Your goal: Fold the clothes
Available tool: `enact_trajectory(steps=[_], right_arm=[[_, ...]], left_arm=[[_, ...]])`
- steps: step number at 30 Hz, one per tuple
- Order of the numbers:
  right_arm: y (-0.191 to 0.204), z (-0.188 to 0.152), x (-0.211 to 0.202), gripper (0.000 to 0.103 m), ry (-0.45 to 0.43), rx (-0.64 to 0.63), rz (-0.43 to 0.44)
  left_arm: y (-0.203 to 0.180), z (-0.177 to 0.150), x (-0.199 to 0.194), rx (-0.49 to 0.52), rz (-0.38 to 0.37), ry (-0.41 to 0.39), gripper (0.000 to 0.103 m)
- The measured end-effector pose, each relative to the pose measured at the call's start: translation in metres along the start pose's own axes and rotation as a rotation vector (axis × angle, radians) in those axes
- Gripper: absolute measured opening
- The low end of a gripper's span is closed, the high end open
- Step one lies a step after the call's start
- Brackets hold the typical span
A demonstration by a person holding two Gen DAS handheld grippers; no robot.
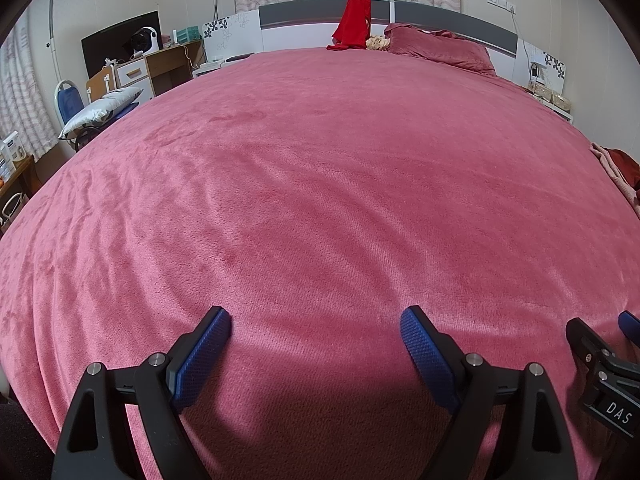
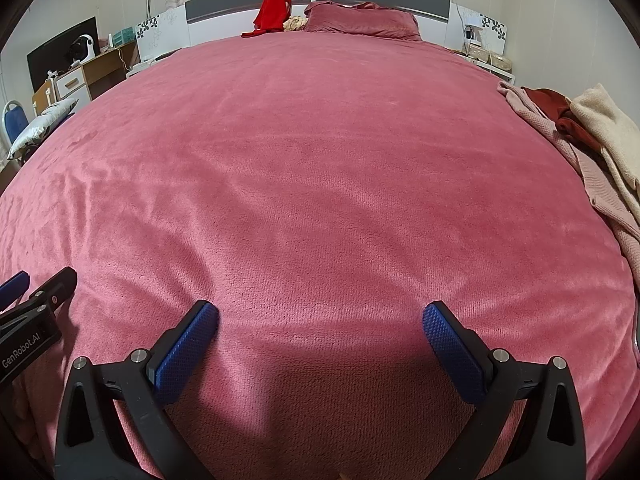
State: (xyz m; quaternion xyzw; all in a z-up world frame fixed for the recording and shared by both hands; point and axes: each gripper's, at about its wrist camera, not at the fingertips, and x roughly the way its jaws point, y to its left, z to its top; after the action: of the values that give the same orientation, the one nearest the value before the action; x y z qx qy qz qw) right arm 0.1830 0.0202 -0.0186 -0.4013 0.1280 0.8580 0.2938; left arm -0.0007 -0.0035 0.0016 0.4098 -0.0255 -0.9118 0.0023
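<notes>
A pile of clothes lies at the bed's right edge: a pink knit garment, a dark red one and a cream one. In the left wrist view only a corner of that pile shows. My left gripper hovers open over the near part of the pink blanket, holding nothing. My right gripper is open too, close beside the left one and well short of the pile. A red garment hangs over the headboard at the far end.
The pink fleece blanket covers the whole bed. A pink pillow lies at the head. To the left stand a blue chair with a cushion and a desk. A nightstand sits at the far right.
</notes>
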Motion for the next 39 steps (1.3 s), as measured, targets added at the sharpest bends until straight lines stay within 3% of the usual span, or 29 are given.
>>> enact_trajectory(steps=[23,31,35,39], right_arm=[[0.003,-0.001,-0.003,0.103,0.000,-0.001,-0.002],[-0.002,0.003,-0.006,0.103,0.020,0.010,0.035],[-0.023,0.019,-0.011,0.103,0.043,-0.026,0.054],[-0.100,0.055,-0.035,0.103,-0.064,0.042,-0.081]], left_arm=[[0.000,0.000,0.000,0.004,-0.003,-0.002,0.090],[0.001,0.001,0.001,0.009,-0.005,-0.001,0.090],[-0.001,0.000,0.000,0.023,0.009,-0.007,0.090],[-0.006,-0.003,-0.002,0.049,0.036,-0.026,0.090]])
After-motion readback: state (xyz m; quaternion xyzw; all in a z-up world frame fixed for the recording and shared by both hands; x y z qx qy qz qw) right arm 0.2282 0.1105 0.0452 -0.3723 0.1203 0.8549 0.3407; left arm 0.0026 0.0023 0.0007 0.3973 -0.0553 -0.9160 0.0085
